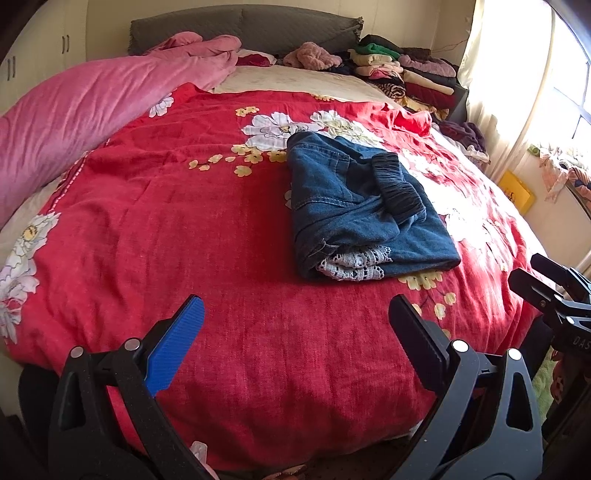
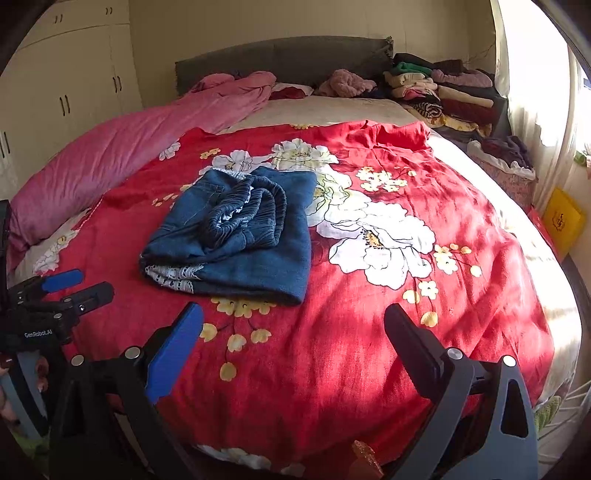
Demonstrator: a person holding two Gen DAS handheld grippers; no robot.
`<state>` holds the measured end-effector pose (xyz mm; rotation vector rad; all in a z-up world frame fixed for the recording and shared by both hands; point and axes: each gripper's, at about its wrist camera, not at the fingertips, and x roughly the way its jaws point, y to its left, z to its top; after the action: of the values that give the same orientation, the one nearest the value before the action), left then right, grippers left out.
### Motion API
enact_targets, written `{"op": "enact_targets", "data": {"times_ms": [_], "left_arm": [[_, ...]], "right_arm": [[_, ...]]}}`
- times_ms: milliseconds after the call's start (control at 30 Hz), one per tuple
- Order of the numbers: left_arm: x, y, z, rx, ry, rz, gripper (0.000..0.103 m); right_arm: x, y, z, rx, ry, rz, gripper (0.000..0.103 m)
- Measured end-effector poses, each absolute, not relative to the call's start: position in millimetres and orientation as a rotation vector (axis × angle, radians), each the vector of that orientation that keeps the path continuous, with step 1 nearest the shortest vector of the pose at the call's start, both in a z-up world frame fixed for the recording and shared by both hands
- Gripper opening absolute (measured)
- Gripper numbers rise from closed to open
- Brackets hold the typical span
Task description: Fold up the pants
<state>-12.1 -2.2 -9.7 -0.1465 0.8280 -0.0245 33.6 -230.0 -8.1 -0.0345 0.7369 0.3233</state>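
Observation:
A pair of blue denim pants (image 1: pixel 354 206) (image 2: pixel 236 236) lies folded into a compact bundle on the red floral bedspread (image 1: pixel 184 221) (image 2: pixel 369 332). Its dark elastic waistband sits on top and white lace trim shows at the near edge. My left gripper (image 1: pixel 295 314) hovers open above the bed's near edge, short of the pants, with nothing between its fingers. My right gripper (image 2: pixel 293 321) is open too, near the bundle's front edge and holding nothing. In the right wrist view the left gripper (image 2: pixel 77 286) shows at the far left. The right gripper's fingers (image 1: pixel 546 280) show at the left wrist view's right edge.
A pink quilt (image 1: pixel 74 110) (image 2: pixel 110 155) lies bunched along the bed's left side. Stacks of folded clothes (image 1: pixel 406 74) (image 2: pixel 443 92) sit at the back right by the grey headboard (image 1: pixel 240 26). Curtains and a bright window are on the right, white wardrobes on the left.

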Motion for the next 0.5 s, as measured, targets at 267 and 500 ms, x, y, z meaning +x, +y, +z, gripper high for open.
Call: {"op": "enact_targets", "data": {"times_ms": [267, 500], "left_arm": [[-12.3, -2.2, -9.3, -0.144, 0.828, -0.020, 0.094], [-12.5, -1.6, -9.0, -0.143, 0.829, -0.016, 0.094]], "right_arm": [[33.8, -231.2, -9.1, -0.032, 0.744, 0.325, 0.098], [33.7, -231.7, -9.6, -0.031, 0.745, 0.322, 0.098]]}}
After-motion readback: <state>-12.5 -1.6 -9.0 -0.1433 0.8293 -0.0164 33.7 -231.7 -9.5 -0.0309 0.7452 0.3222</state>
